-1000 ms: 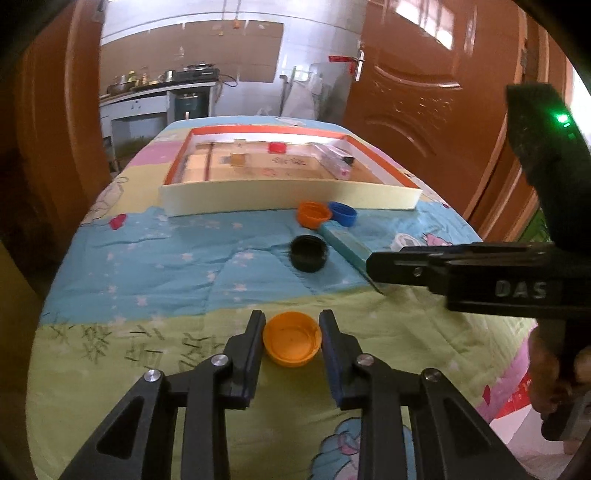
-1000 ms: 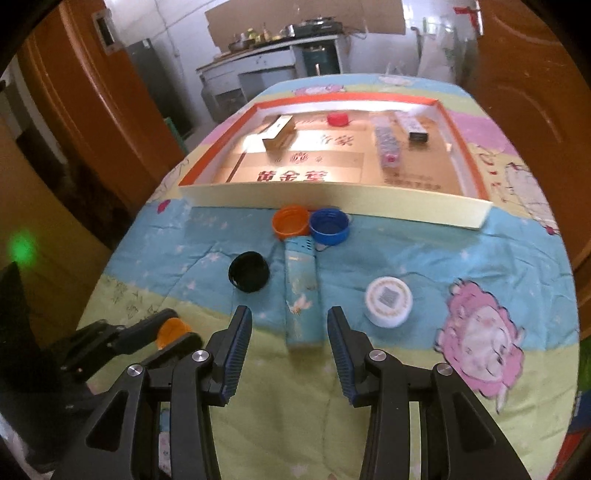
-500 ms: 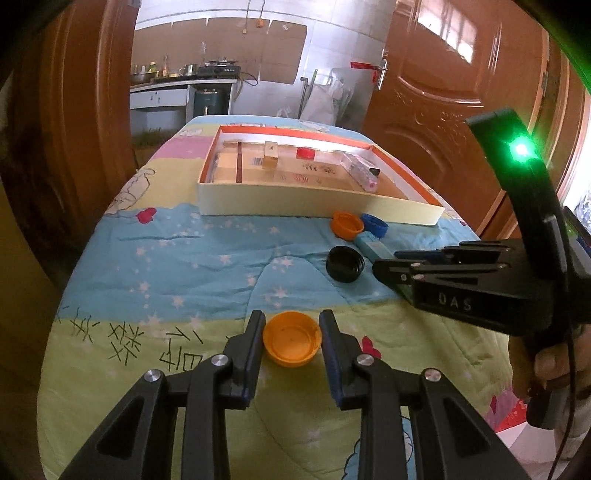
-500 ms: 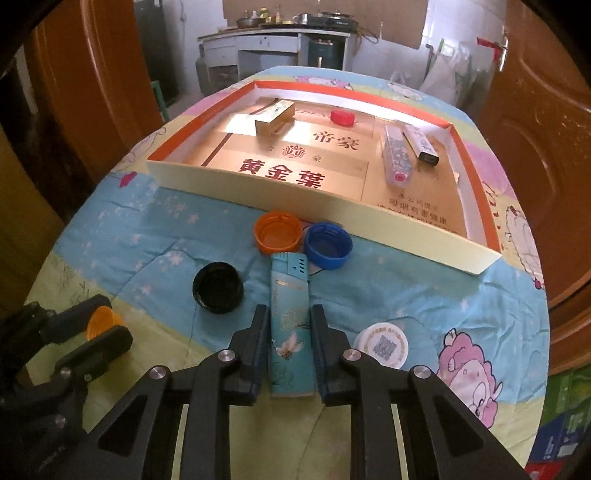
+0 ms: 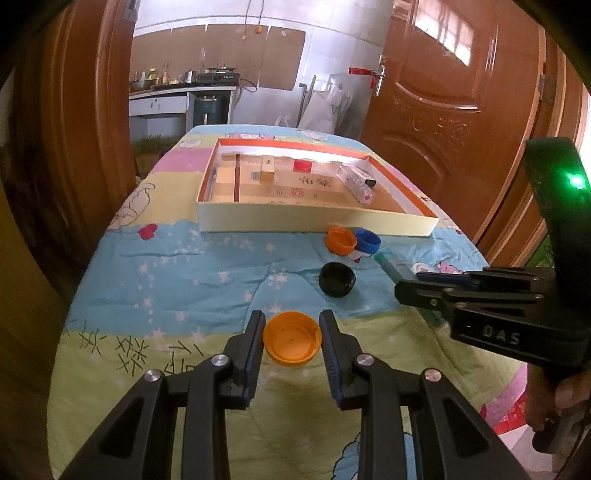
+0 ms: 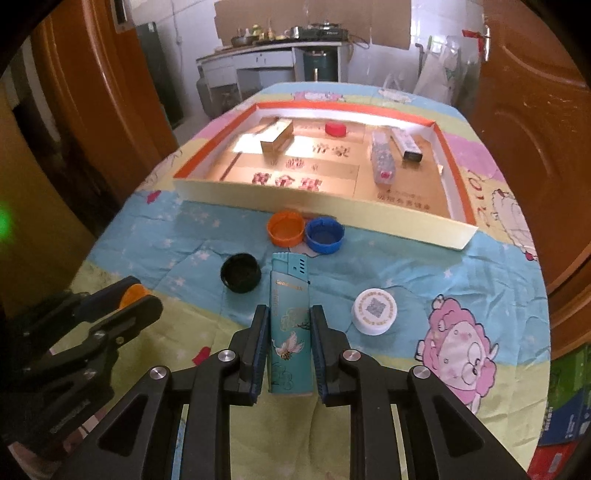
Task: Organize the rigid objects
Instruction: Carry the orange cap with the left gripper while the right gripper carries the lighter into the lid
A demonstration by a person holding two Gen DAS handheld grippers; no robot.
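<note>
Quilted table: right gripper point(image 6: 288, 347) clamped on lighter point(image 6: 290, 325), left gripper point(image 5: 291, 339) on orange cap point(image 5: 291, 343) — pickup step; next, carry to box point(image 6: 314, 205).

Room: brown wooden doors point(image 5: 450, 110) on both sides, white tiled back wall point(image 5: 332, 48) with cardboard panels point(image 5: 218, 51). Kitchen counter point(image 6: 269, 55) carrying pots and stove. Daylight through door glass point(image 5: 443, 26).

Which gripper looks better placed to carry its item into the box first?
Right, probably: right gripper is clamped on the lighter, nearer the box. Left gripper grips the orange cap farther back.
</note>
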